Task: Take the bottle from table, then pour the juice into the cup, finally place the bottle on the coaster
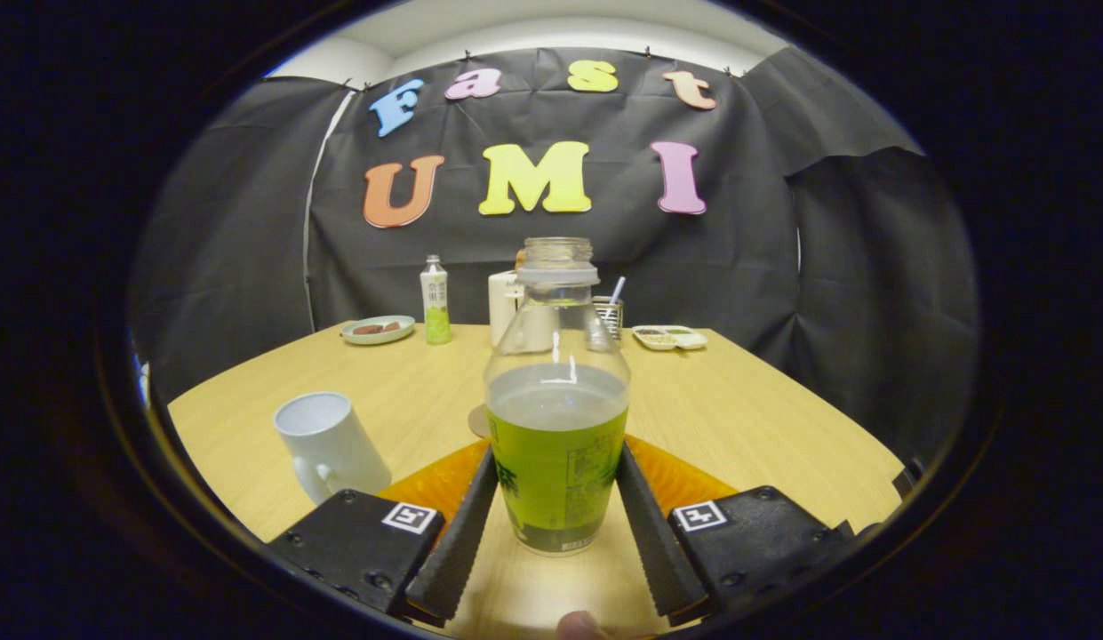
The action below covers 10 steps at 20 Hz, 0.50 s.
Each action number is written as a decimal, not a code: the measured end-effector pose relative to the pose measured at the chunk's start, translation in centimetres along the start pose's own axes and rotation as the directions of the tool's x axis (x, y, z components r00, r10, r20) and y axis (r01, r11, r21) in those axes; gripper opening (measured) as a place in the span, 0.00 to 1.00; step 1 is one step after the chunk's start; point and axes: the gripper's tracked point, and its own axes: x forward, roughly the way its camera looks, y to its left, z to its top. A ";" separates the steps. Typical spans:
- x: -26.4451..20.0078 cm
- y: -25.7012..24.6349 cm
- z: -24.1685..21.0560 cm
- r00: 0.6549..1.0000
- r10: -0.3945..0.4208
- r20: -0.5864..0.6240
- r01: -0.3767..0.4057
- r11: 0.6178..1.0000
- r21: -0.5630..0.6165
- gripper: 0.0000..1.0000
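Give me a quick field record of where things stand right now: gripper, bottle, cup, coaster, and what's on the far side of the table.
gripper: fingers on both sides of the bottle, pressing its lower body
bottle: upright, uncapped, partly filled with green juice
cup: white mug, beside the gripper, apart from the bottle
coaster: round, partly hidden just behind the bottle
mat: orange, under the fingers
far side: small bottle, plate, white container, divided dish
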 end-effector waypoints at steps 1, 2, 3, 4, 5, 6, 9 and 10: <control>-0.1 0.1 0.1 1.000 0.005 -0.001 -0.005 1.000 -0.008 0.82; -0.2 0.4 0.2 1.000 0.019 -0.001 -0.019 1.000 -0.020 0.81; -0.3 0.8 0.4 0.999 0.038 -0.001 -0.038 0.999 -0.036 0.80; -0.5 0.9 0.6 0.999 0.049 0.002 -0.049 0.998 -0.049 0.79; -0.6 0.9 1.0 0.998 0.058 0.006 -0.058 0.996 -0.065 0.79; -0.7 1.0 1.2 0.998 0.063 0.011 -0.062 0.994 -0.085 0.78; -1.0 0.0 3.2 0.998 0.012 0.068 0.002 0.980 -0.199 0.77; -1.0 -0.4 3.9 0.996 -0.007 0.089 0.029 0.970 -0.239 0.77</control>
